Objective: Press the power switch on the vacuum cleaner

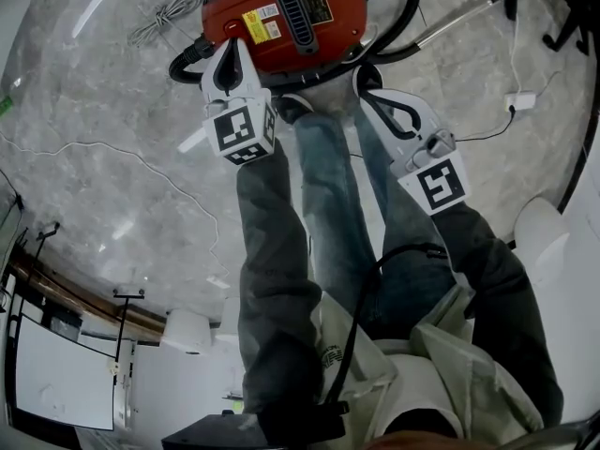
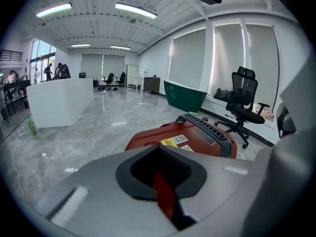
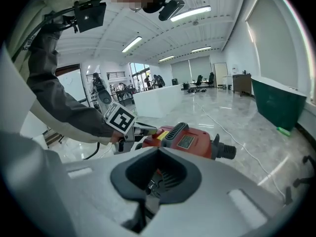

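Observation:
The red vacuum cleaner stands on the floor at the top of the head view, with a black grille handle and yellow labels on top. My left gripper is shut, and its tips rest over the vacuum's top left part beside a yellow label. I cannot pick out the switch itself. In the left gripper view the vacuum cleaner lies just beyond the left gripper. My right gripper, also shut with nothing in it, hangs by the vacuum's near right edge. In its own view the right gripper looks at the vacuum cleaner.
A black hose loops off the vacuum's right side, and a metal wand lies beyond it. A coiled grey cable and a white adapter lie on the marble floor. The person's legs stand right behind the vacuum. An office chair is farther off.

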`<action>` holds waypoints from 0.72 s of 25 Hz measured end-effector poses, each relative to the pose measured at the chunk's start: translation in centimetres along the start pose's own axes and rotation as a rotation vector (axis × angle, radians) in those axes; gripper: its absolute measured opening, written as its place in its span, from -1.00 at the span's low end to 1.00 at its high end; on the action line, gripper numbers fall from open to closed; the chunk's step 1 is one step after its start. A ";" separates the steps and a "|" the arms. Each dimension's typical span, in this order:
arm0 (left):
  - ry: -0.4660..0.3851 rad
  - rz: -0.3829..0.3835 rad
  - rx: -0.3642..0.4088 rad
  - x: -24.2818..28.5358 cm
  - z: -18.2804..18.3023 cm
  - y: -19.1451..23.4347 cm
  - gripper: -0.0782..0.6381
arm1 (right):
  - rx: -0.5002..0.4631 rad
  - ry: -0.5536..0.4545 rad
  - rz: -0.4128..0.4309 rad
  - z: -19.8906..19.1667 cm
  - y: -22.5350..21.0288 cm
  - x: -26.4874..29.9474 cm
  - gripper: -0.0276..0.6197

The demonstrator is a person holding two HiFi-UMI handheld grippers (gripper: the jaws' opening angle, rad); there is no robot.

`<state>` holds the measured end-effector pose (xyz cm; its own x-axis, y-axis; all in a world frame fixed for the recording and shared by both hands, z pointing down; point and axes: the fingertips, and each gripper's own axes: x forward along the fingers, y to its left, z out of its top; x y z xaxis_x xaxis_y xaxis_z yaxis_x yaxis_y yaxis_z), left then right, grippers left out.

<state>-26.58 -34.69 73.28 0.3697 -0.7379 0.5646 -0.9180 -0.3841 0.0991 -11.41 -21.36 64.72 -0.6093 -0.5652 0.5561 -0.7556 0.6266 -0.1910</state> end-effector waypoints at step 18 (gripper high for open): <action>-0.004 -0.012 -0.072 0.1 -0.5 0.5 -0.78 | -0.016 0.003 0.044 -0.1 0.6 0.5 -0.91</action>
<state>-27.06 -34.68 73.83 0.3810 -0.7358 0.5598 -0.9214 -0.3521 0.1643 -12.17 -21.22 65.01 -0.6411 -0.5351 0.5502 -0.7240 0.6594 -0.2023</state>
